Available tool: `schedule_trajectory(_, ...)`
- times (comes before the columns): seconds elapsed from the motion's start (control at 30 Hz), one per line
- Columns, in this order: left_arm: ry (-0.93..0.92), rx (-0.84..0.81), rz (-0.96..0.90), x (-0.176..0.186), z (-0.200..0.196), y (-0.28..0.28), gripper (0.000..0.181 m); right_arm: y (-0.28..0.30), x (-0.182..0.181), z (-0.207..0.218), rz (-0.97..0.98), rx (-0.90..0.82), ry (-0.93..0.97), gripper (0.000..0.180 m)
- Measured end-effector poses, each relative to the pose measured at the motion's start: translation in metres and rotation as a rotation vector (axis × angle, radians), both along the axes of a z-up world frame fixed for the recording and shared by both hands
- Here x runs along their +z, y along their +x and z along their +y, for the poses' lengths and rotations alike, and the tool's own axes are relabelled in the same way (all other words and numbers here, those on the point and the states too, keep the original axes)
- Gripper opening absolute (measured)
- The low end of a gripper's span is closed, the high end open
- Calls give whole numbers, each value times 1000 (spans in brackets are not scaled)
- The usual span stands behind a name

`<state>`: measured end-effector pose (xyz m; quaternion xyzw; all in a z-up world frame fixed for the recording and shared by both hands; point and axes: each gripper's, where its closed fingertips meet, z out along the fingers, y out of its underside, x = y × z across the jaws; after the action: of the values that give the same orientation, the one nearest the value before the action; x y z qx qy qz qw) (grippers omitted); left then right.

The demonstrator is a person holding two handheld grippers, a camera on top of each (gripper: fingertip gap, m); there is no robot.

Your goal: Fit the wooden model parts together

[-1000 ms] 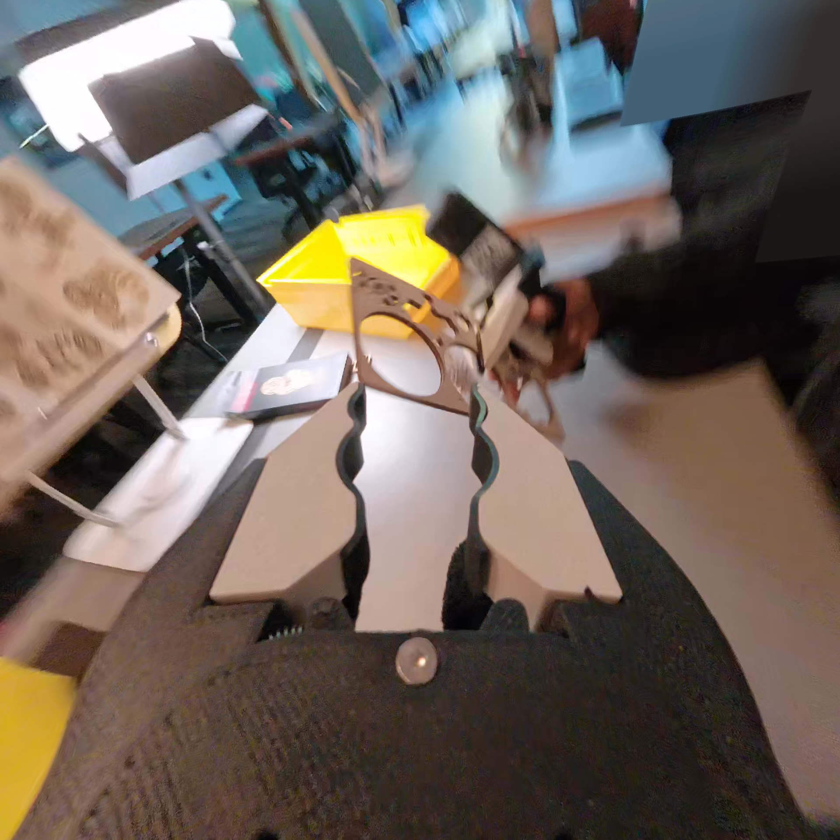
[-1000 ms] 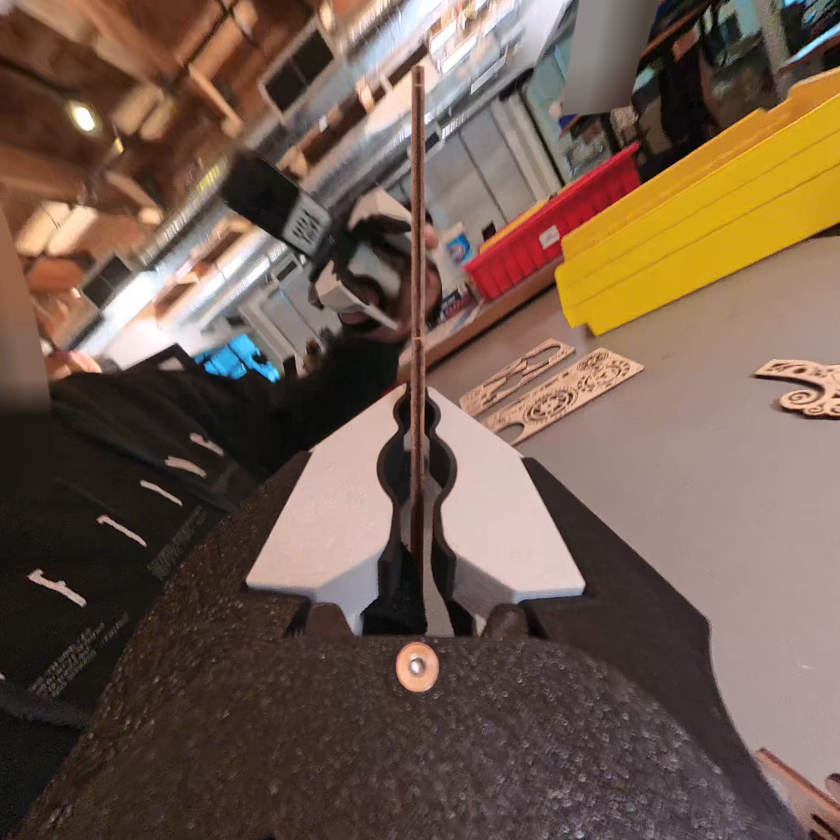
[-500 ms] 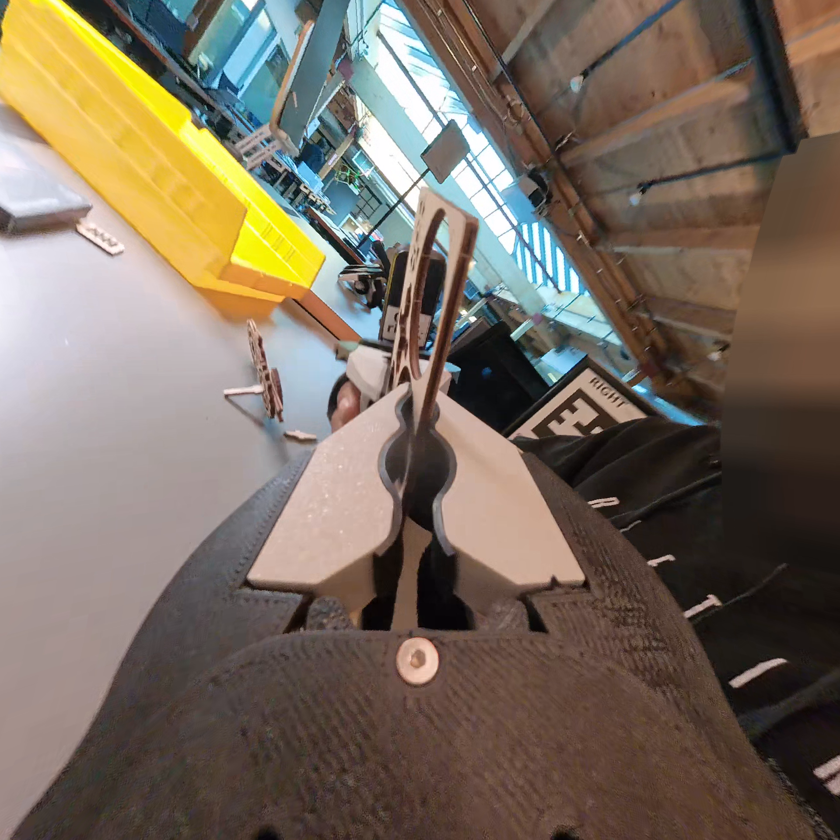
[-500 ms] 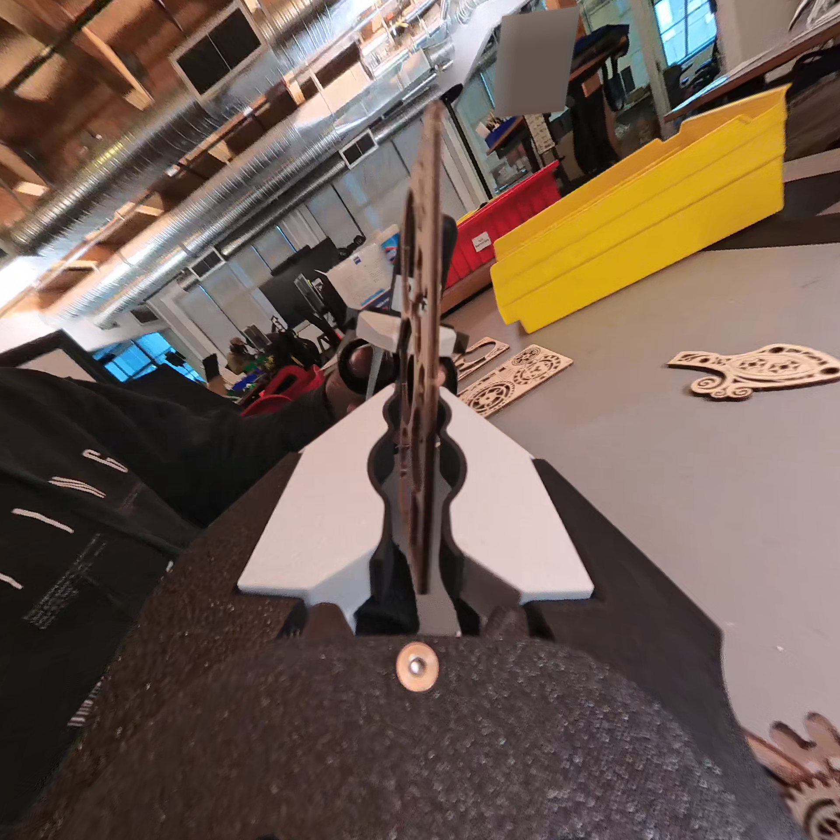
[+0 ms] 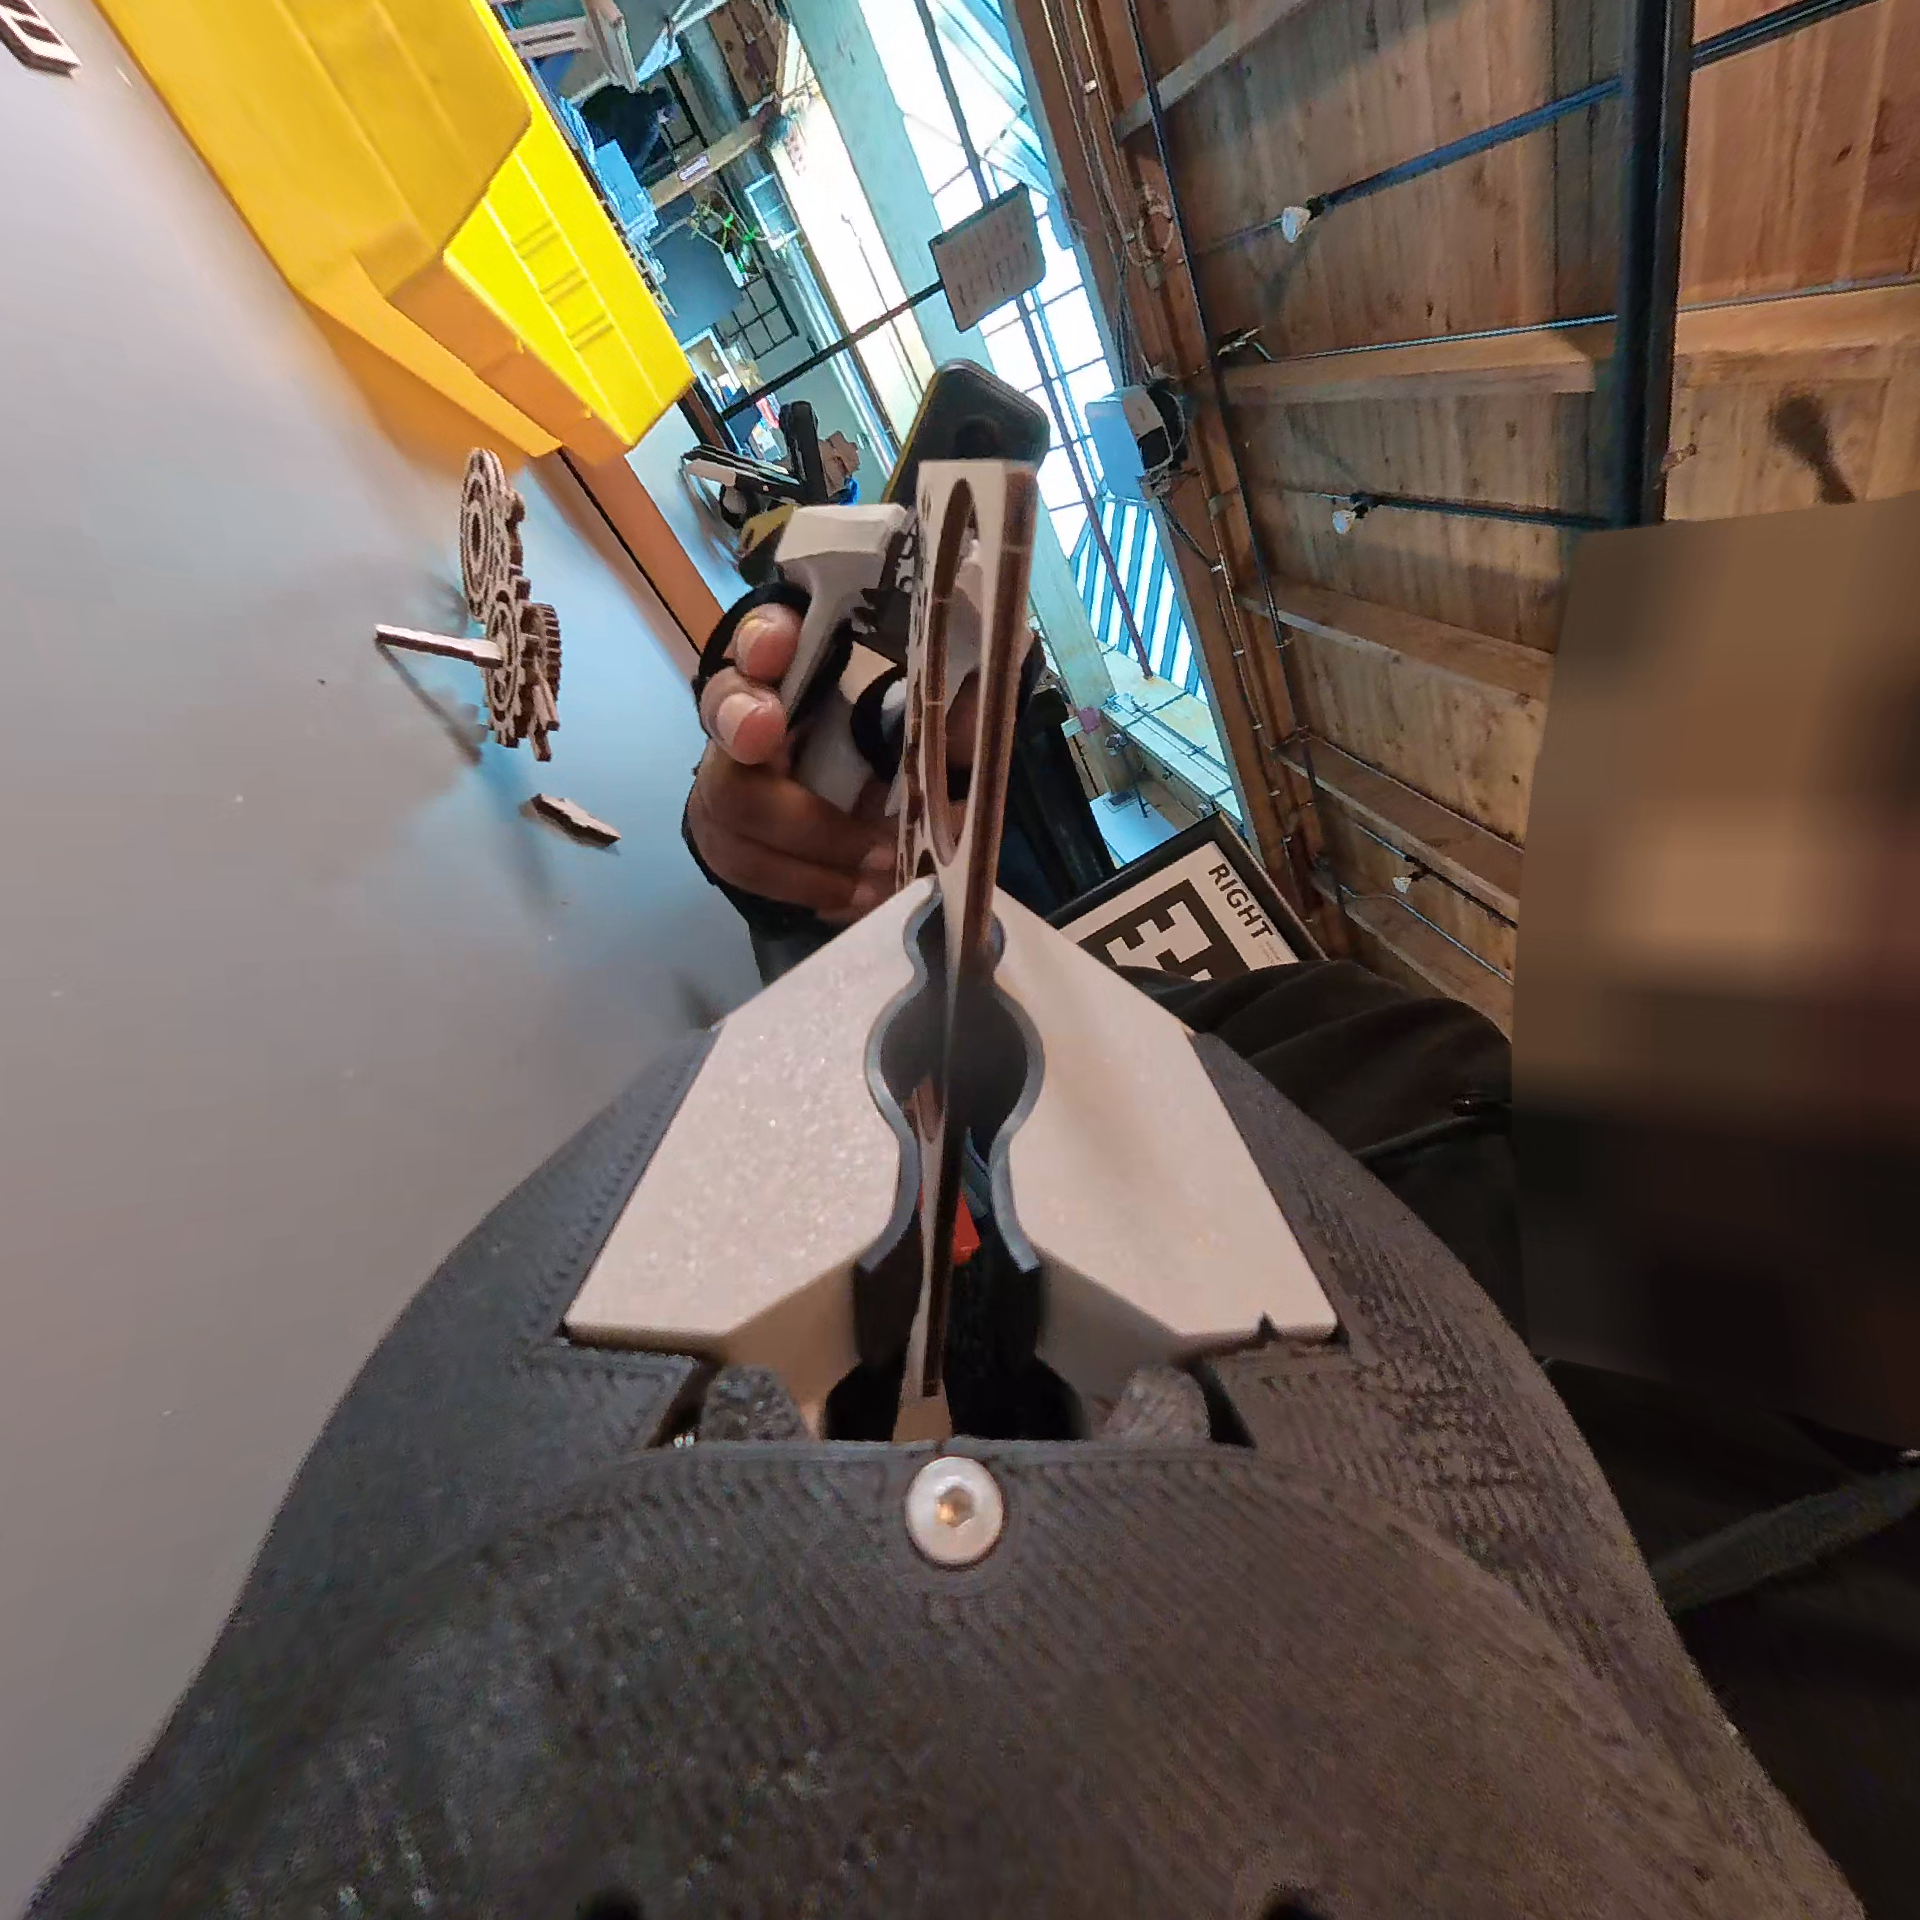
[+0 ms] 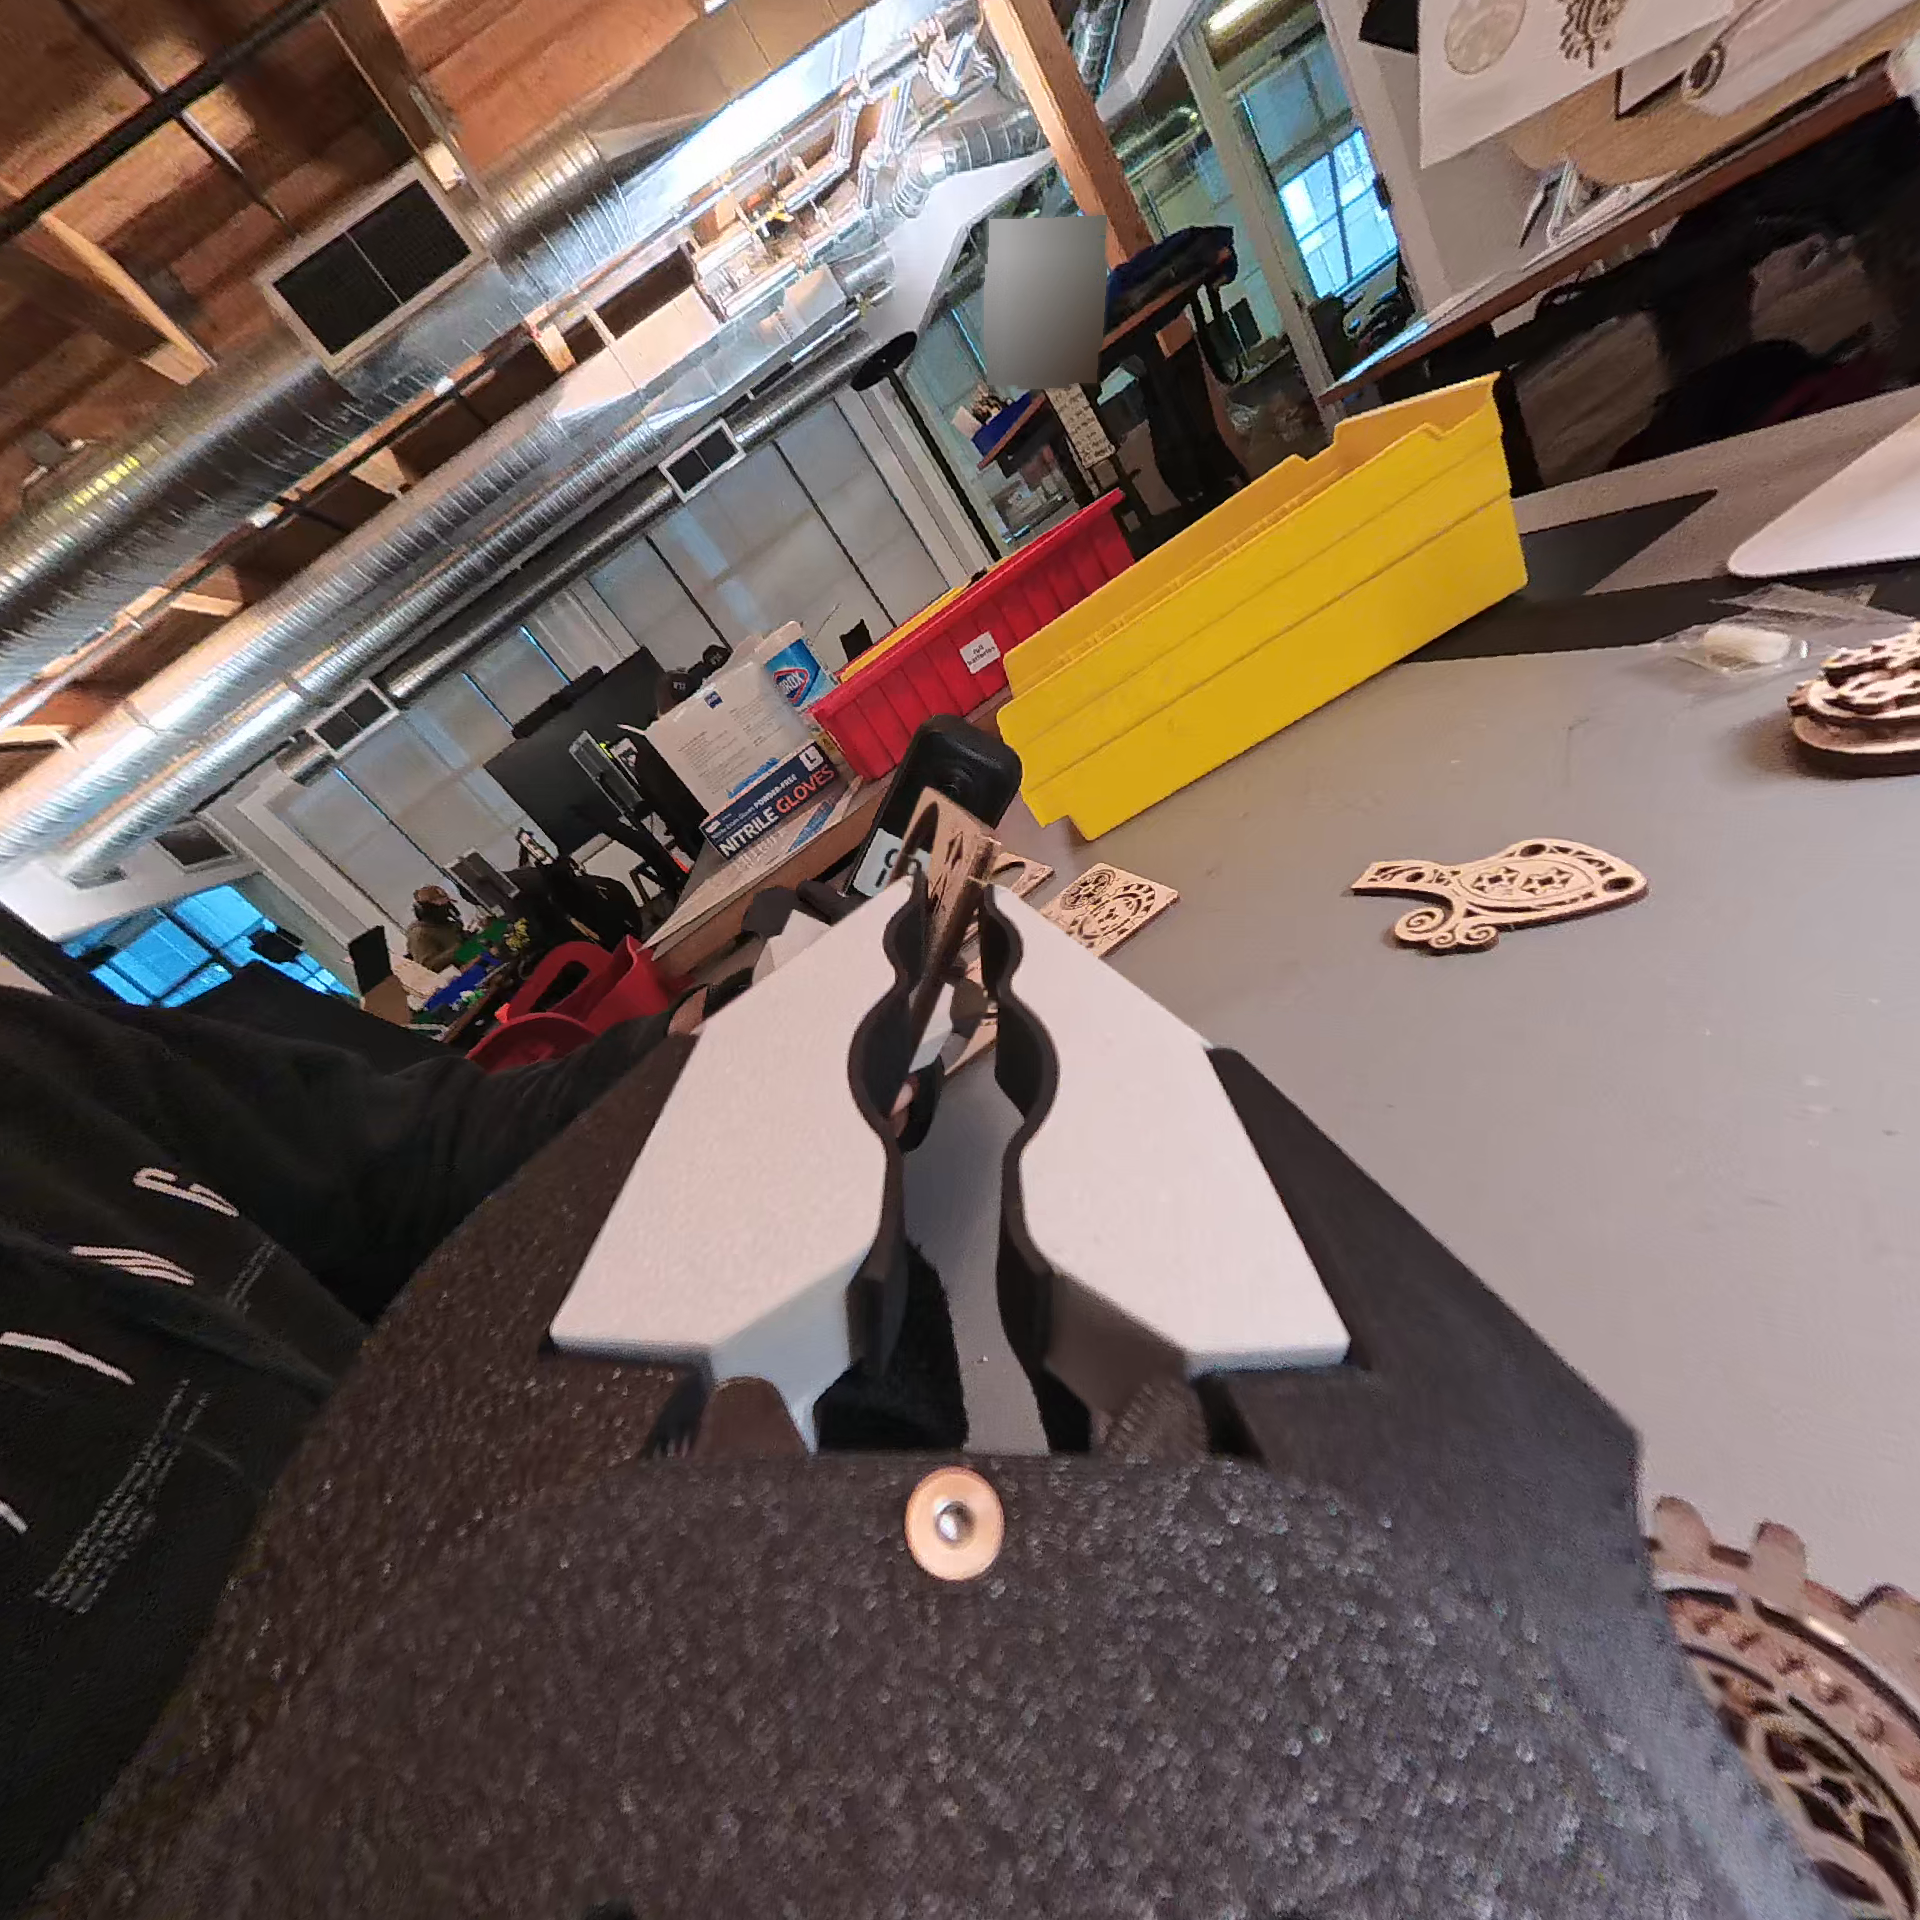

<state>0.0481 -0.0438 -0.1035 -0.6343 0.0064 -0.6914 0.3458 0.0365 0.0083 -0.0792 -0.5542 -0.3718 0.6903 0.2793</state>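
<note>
The hand-over is going through. A second ago my left gripper (image 5: 961, 914) was spread wide and empty, with the right gripper (image 6: 951, 899) pinching the wooden plate (image 5: 987, 665). Now the left one is clenched on that plate, which stands edge-on between its fingers, lifted off the tabletop (image 6: 1455, 1091) on the near side of the yellow bin (image 6: 1268, 634). In the right wrist view the fingers have parted a little since half a second ago, and the plate's far end sits skewed between their tips, so I judge the right one released or nearly so. That should free it to fetch a mate for the plate: a scroll-cut piece (image 6: 1496, 891) lies flat in front of the yellow bin, and a cluster of gears (image 5: 509, 644) sits nearby.

There is writing I do not repeat: a printed box (image 6: 774, 816) and a white tub beyond the yellow bin, a sticker on the red bin (image 6: 966, 665) beside it, and a black-and-white marker card (image 5: 1195, 935) on the right gripper.
</note>
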Motion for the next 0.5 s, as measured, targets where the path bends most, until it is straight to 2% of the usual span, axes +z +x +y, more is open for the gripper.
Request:
schedule_trajectory(0.13,3,-7,-17,2,-1,1,0,1,0,0,1,16,-81,5)
schedule_trajectory(0.3,71,10,36,1,3,0,17,3,2,-3,26,59,-192,0)
schedule_trajectory(0.5,162,42,147,-1,6,3,15,6,3,-1,49,104,-257,0)
